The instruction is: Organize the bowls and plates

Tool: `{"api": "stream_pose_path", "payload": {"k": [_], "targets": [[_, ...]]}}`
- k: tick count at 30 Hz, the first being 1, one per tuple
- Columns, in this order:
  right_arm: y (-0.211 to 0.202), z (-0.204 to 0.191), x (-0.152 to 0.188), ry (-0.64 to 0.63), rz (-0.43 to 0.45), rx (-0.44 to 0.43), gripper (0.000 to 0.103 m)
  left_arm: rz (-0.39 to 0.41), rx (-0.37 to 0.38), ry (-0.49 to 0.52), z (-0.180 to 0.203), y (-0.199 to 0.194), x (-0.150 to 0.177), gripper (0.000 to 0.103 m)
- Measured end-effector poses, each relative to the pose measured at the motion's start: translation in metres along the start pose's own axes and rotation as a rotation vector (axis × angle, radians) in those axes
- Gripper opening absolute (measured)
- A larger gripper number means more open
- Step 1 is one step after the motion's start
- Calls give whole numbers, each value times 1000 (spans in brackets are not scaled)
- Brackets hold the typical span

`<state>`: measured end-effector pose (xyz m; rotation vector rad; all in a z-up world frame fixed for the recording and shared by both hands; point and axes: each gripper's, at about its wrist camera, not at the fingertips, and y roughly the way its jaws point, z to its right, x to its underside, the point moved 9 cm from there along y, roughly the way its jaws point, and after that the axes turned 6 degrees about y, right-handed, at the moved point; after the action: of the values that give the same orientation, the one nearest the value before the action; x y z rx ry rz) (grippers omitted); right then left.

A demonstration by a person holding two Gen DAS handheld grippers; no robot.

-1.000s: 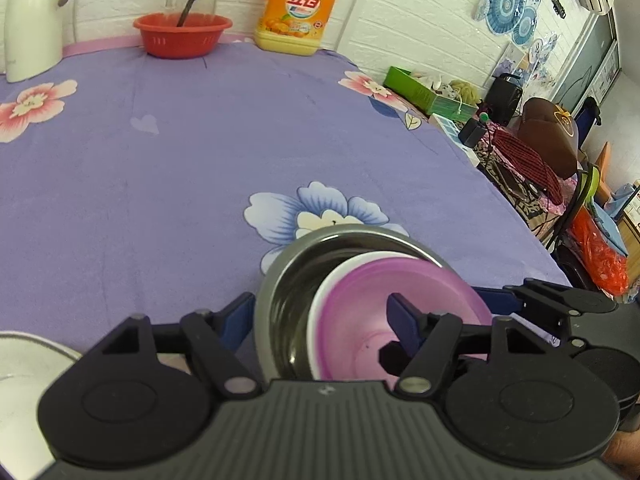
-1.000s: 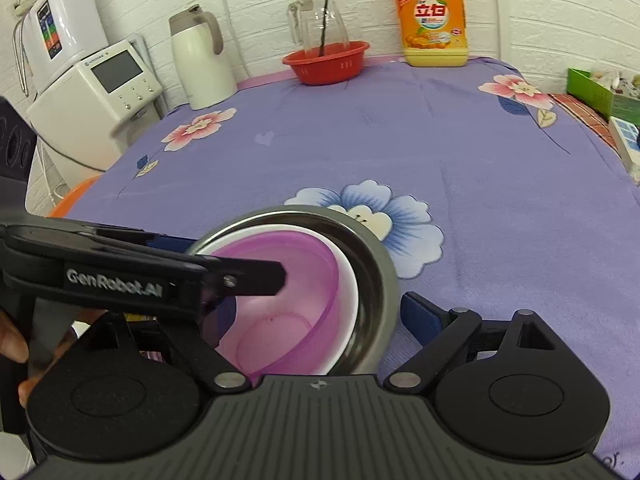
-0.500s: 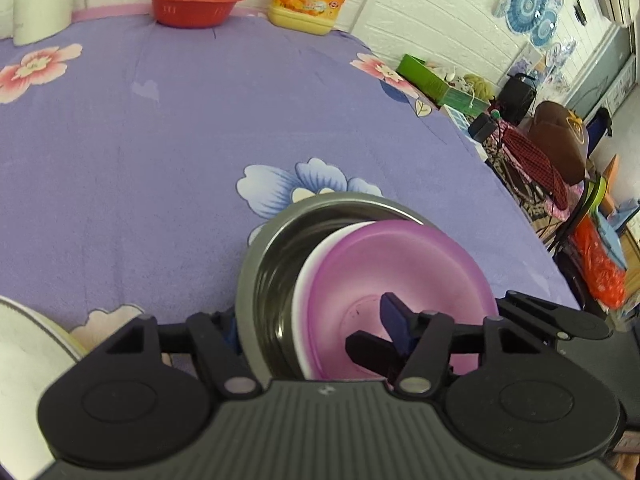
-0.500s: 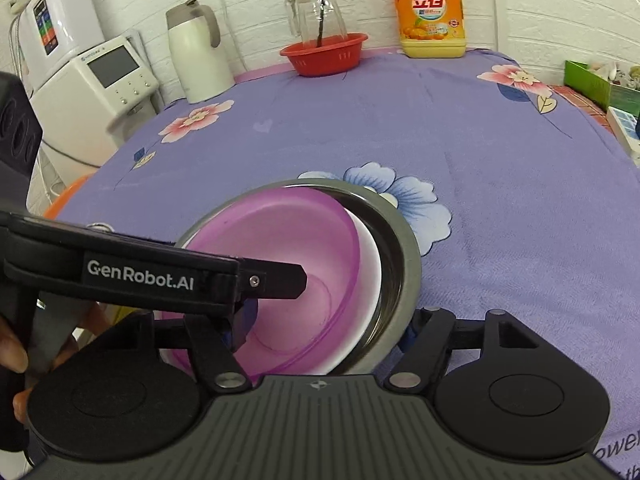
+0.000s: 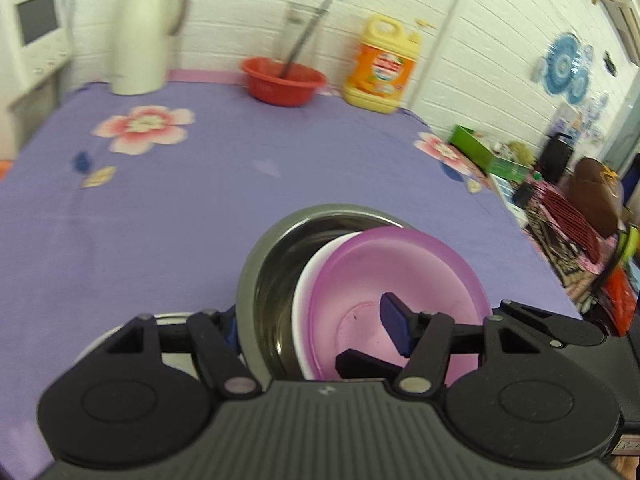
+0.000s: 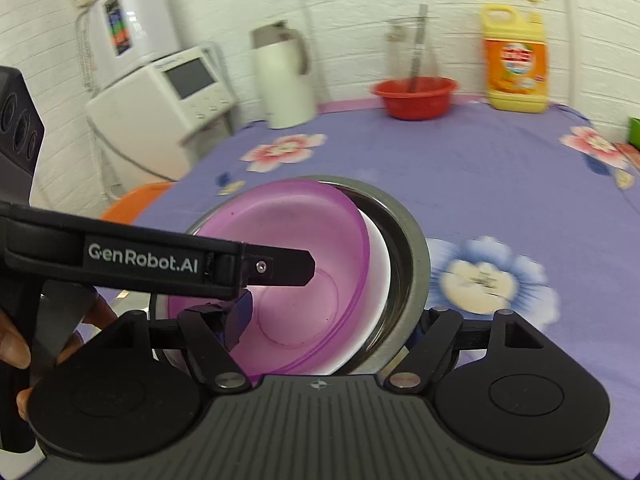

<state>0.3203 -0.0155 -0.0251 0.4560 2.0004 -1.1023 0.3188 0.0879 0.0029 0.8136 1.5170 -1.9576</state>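
Three nested bowls are held between both grippers above the purple flowered tablecloth: a steel bowl (image 5: pixel 264 280) outermost, a white bowl (image 5: pixel 308 280) inside it, and a purple bowl (image 5: pixel 400 264) innermost. My left gripper (image 5: pixel 312 324) is shut on the stack, one finger outside the steel wall and the other inside the purple bowl. In the right wrist view, my right gripper (image 6: pixel 330 322) clamps the purple bowl (image 6: pixel 296 232), white bowl (image 6: pixel 378 272) and steel bowl (image 6: pixel 416 256) from the opposite side. A white plate (image 5: pixel 176 358) lies mostly hidden behind the left gripper.
Along the far wall stand a white thermos jug (image 5: pixel 140 40), a red basin (image 5: pixel 282 84) with a glass jug in it, and a yellow detergent bottle (image 5: pixel 384 68). A white appliance (image 6: pixel 168 96) and an orange stool (image 6: pixel 136 200) are off the table's left; clutter lies past its right edge.
Both grippers have risen with the bowl stack, which now tilts clear of the cloth. The left jaws narrowed onto the stack after the first frame. Both views swung up toward the wall.
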Motion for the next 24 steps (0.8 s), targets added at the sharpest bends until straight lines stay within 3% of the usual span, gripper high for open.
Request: {"api": "stream_pose_path", "payload": {"k": [4, 8, 14, 21, 24], "targets": [[17, -46, 9, -38, -41, -96, 103, 4, -71, -53, -40, -27, 23, 63], [31, -77, 27, -67, -101, -139, 103, -15, -96, -104, -67, -36, 52, 63], [47, -93, 48, -87, -172, -133, 103, -25, -76, -169, -87, -33, 75, 63], [48, -97, 52, -125, -166, -108, 103, 22, -47, -149, -84, -33, 77, 64], [49, -97, 50, -113, -160, -101, 103, 43, -42, -143, -84, -34, 77, 71]]}}
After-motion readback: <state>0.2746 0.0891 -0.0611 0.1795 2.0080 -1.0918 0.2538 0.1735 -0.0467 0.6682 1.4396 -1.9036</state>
